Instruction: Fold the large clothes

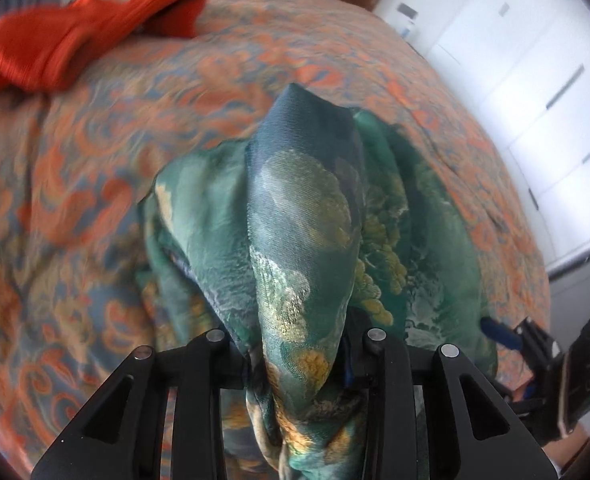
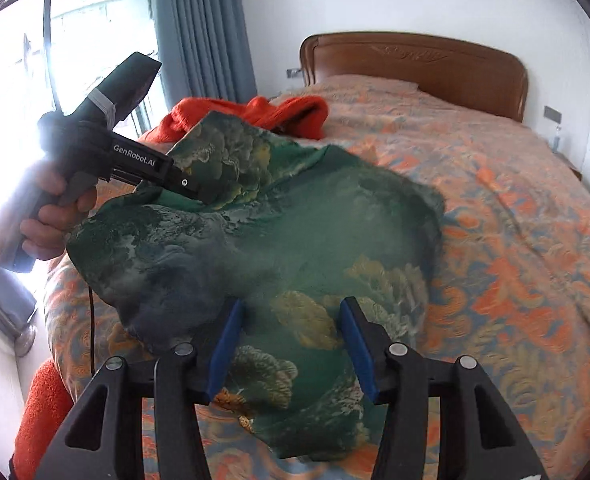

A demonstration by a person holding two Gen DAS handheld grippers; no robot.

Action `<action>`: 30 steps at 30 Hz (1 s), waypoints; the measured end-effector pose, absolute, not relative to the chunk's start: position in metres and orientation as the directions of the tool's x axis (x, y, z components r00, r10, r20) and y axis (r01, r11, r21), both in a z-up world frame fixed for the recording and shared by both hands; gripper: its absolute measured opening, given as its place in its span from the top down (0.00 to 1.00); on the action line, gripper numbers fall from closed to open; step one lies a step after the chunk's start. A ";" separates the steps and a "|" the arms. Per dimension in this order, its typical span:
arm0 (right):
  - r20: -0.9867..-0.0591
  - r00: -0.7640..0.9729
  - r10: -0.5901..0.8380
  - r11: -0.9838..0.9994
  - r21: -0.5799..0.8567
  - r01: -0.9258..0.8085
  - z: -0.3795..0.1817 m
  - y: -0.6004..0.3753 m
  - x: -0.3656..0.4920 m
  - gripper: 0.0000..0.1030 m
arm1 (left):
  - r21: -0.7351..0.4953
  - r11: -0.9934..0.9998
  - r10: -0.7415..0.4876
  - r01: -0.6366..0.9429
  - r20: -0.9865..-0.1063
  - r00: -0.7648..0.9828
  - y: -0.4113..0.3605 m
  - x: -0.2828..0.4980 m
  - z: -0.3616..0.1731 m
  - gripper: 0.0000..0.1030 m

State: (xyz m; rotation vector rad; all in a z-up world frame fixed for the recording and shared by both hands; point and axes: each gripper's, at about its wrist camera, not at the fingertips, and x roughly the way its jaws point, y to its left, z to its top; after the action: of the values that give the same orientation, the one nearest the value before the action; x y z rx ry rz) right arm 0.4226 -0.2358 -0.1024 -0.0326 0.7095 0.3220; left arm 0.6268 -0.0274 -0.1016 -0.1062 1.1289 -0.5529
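Note:
A green patterned silky garment point(image 2: 295, 240) lies partly folded on the bed. My left gripper point(image 1: 299, 356) is shut on a bunched fold of the green garment point(image 1: 303, 220), which drapes over its fingers and hides them. In the right wrist view the left gripper point(image 2: 199, 192) holds that fold lifted at the garment's far left. My right gripper point(image 2: 291, 312) is open, its blue pads point(image 2: 227, 344) either side of the garment's near part, just above the cloth. The right gripper also shows at the lower right edge of the left wrist view point(image 1: 499, 334).
The bed has an orange and blue patterned bedspread point(image 2: 515, 240) and a wooden headboard point(image 2: 415, 60). An orange-red garment point(image 2: 279, 114) lies behind the green one; it also shows in the left wrist view point(image 1: 75, 36). White cabinets point(image 1: 535, 80) stand beside the bed. Window and curtain point(image 2: 199, 28) at left.

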 end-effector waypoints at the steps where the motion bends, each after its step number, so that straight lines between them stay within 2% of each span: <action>1: -0.655 0.701 0.283 0.947 0.078 -0.310 -0.110 -0.228 0.427 0.50 | -0.374 0.863 -0.477 0.340 -0.825 0.303 -0.017 0.629 -0.113 0.67; 7: -0.706 0.638 0.308 0.944 0.141 -0.299 -0.162 -0.216 0.464 0.51 | -0.409 0.869 -0.484 0.278 -0.818 0.312 -0.004 0.636 -0.160 0.59; 11: -0.731 0.604 0.317 0.940 0.157 -0.303 -0.179 -0.219 0.477 0.51 | -0.413 0.870 -0.486 0.269 -0.811 0.326 -0.007 0.635 -0.169 0.56; 14: -0.751 0.575 0.325 0.933 0.154 -0.326 -0.165 -0.221 0.481 0.51 | -0.419 0.862 -0.497 0.285 -0.806 0.322 -0.005 0.636 -0.169 0.55; 18: -0.710 0.559 0.428 0.904 0.336 -0.264 -0.113 -0.244 0.499 0.50 | -0.456 0.846 -0.529 0.278 -0.784 0.325 0.004 0.636 -0.177 0.54; 20: -0.690 0.604 0.399 0.914 0.351 -0.204 -0.091 -0.253 0.520 0.49 | -0.478 0.836 -0.547 0.270 -0.769 0.330 0.009 0.633 -0.180 0.54; 23: -0.693 0.620 0.368 0.926 0.335 -0.175 -0.074 -0.249 0.563 0.49 | -0.490 0.829 -0.558 0.271 -0.758 0.338 0.014 0.626 -0.182 0.54; 25: -0.726 0.599 0.339 0.939 0.297 -0.172 -0.083 -0.233 0.607 0.49 | -0.493 0.826 -0.563 0.274 -0.752 0.342 0.015 0.624 -0.183 0.54; 28: -0.781 0.587 0.212 0.977 0.150 -0.153 -0.128 -0.208 0.647 0.49 | -0.493 0.828 -0.560 0.268 -0.754 0.344 0.017 0.624 -0.189 0.54; 30: -0.828 0.536 0.165 0.986 0.123 -0.114 -0.165 -0.203 0.664 0.49 | -0.494 0.830 -0.558 0.260 -0.756 0.342 0.017 0.625 -0.194 0.55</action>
State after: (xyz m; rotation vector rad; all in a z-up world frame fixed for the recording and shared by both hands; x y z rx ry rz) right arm 0.6641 -0.2029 -0.1654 0.0568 0.9909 0.1663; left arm 0.6250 0.0166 -0.1945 -0.3096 1.1011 -0.5427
